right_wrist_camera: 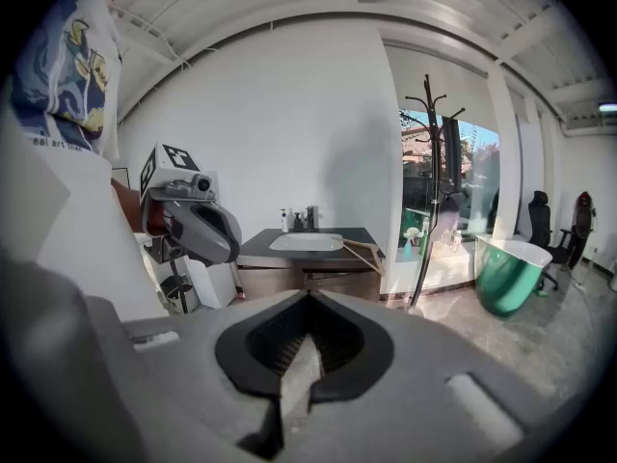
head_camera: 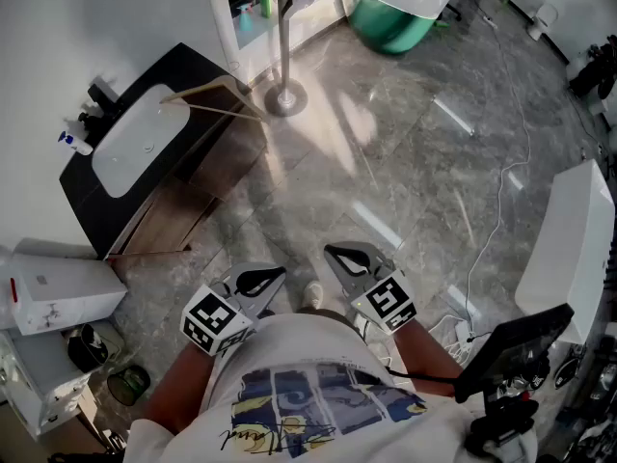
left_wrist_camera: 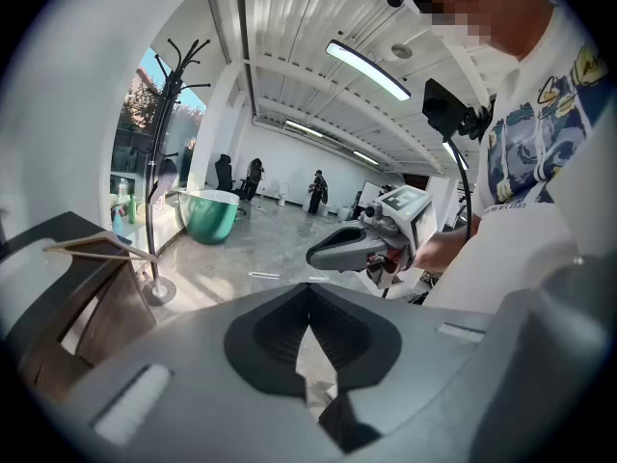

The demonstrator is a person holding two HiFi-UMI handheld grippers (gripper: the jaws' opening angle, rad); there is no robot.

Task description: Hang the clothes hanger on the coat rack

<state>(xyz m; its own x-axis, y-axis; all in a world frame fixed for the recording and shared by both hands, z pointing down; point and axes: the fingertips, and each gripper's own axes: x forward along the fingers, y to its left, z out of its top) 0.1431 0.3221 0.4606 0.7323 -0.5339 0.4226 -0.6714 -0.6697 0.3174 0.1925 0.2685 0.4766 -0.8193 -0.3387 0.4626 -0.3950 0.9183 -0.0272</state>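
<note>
Clothes hanger point(head_camera: 222, 112), pale wooden triangle, lies on black vanity counter point(head_camera: 193, 66); probably light, rigid. Grasp one sloping arm; hook indistinct. Left gripper point(head_camera: 262, 280), right gripper point(head_camera: 349, 258): jaws together, empty.

The person holds the left gripper point(head_camera: 268, 278) and right gripper point(head_camera: 339, 255) side by side, slightly apart, just in front of the torso point(head_camera: 308, 394). Both point forward and tilt somewhat downward. Each has its jaws pressed together with nothing between them. The forearms point(head_camera: 172, 394) angle outward behind them.
</note>
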